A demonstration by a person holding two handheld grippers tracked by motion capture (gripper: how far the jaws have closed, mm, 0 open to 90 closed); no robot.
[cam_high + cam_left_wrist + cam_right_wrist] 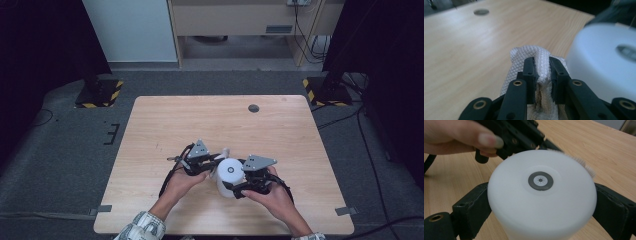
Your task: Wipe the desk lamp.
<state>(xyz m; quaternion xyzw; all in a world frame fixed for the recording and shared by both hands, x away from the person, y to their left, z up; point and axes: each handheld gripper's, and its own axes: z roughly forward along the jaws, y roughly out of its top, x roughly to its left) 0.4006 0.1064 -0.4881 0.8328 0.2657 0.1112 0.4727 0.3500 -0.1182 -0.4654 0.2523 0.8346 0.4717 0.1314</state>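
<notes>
1. Left tongs (pixel 541 72) are clamped on a bunched white cloth (pixel 536 53) lifted above the table (pixel 461 50).
2. Right tongs (pixel 541 202) grip a white cylinder (pixel 541 195) by its sides.
3. The cylinder stands just beside the left tongs, cloth between them.

Overhead view, two close jaw-level views

I see a white cylinder (pixel 541 195) standing upright on the table, a white quilted cloth (pixel 537 60) just beside it.
</notes>
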